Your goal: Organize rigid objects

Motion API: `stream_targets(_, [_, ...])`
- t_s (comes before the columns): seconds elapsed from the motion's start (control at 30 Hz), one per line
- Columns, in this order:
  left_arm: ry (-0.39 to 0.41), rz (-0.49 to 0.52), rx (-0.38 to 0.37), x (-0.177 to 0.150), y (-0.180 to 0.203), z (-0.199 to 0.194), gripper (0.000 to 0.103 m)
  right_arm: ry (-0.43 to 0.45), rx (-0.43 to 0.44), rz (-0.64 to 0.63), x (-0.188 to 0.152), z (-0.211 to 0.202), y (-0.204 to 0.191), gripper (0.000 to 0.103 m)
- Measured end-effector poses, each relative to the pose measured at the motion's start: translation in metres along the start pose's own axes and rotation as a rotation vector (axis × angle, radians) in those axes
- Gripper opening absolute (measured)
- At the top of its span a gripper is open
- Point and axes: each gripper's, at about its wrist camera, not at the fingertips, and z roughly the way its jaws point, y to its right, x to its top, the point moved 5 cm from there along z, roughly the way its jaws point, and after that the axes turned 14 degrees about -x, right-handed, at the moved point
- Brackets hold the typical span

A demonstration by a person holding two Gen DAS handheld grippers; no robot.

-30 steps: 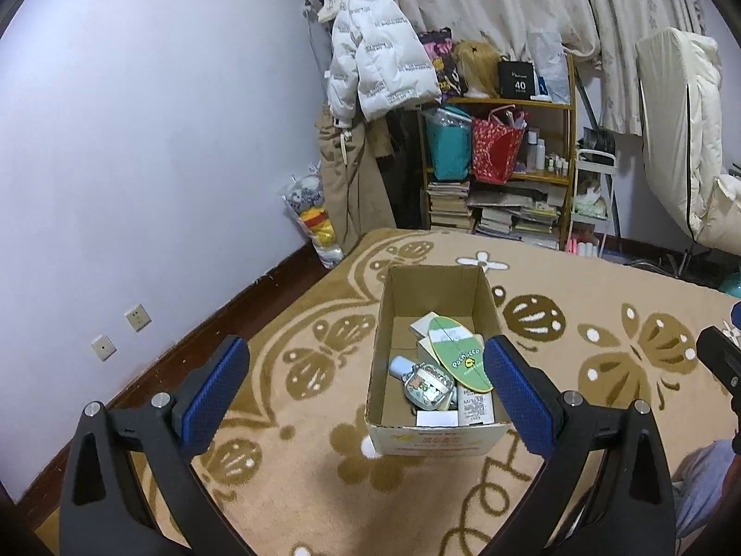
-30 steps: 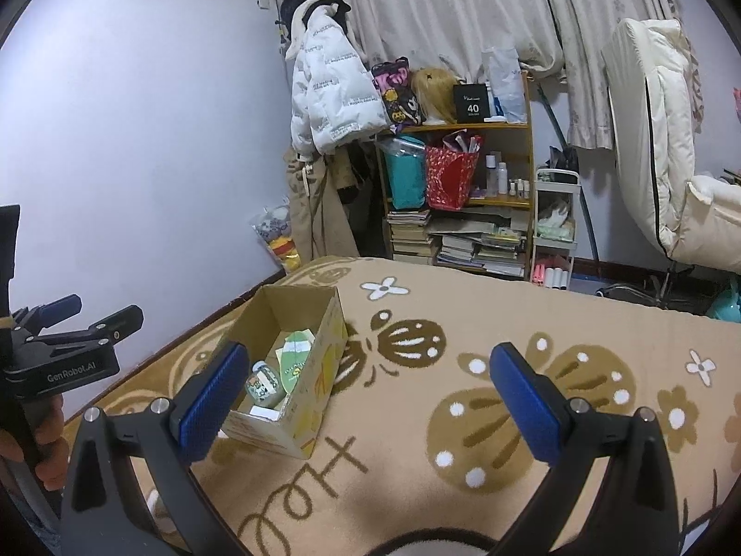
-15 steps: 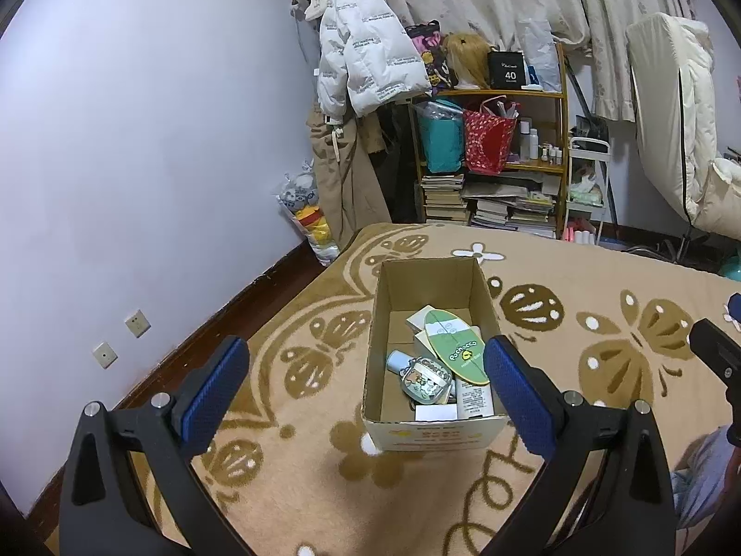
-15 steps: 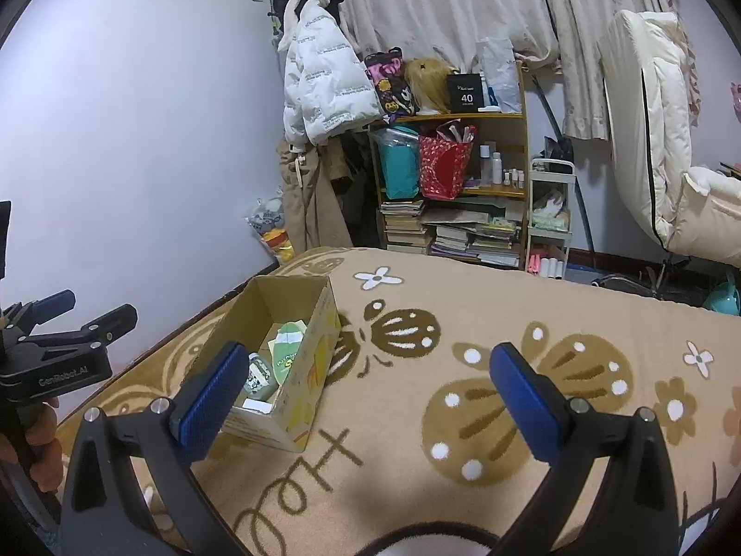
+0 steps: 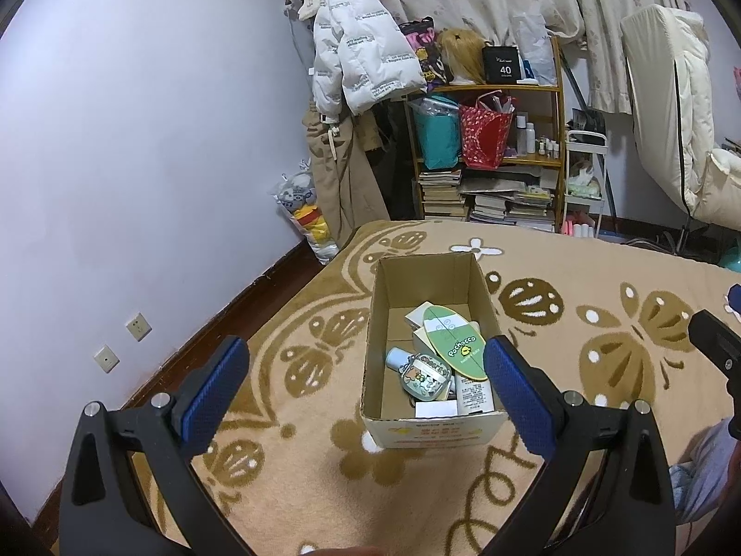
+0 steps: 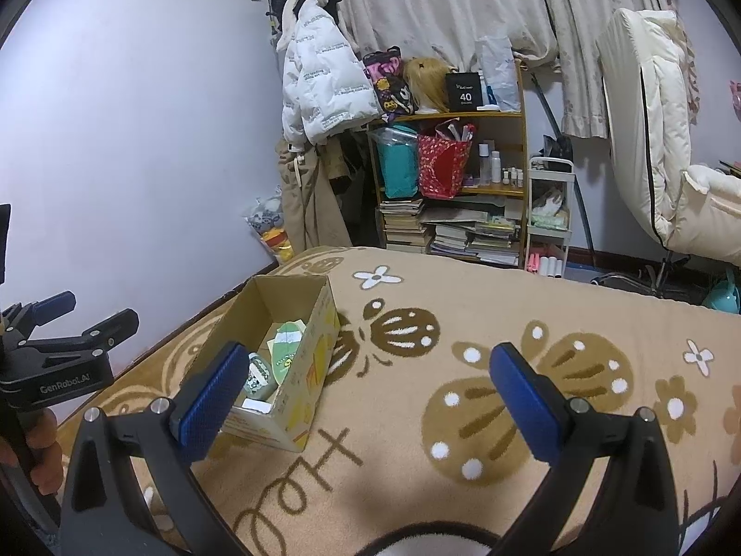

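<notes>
The left gripper (image 5: 361, 396) hung spread and empty above the near end of the cardboard box (image 5: 433, 431) on the rug (image 5: 301, 472); right of it, the right gripper (image 6: 366, 401) was likewise spread, holding nothing

Lilac walls (image 5: 139, 139), patterned rug (image 6: 463, 315), cluttered shelf (image 5: 509, 92)

Left tongs (image 5: 361, 389): 2 black angular arms, each tipped with a blue textured pad (image 5: 213, 387) and carrying 2 silver screws near the joint. Right tongs (image 6: 366, 391): the same build, with blue pads and silver screws. Seen from the right wrist at 9 o'clock, the left tongs' black body bears white "GenRobot.AI" lettering (image 6: 65, 382) and a blue-tipped lever.
</notes>
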Motion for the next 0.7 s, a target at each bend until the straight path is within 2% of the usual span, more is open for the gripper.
stream_targets(0.7, [-0.013,-0.004,-0.001,-0.0021,-0.0005,0.0027,0.1,-0.006,-0.004,0.002,-0.0027,0.002,-0.0019,0.103])
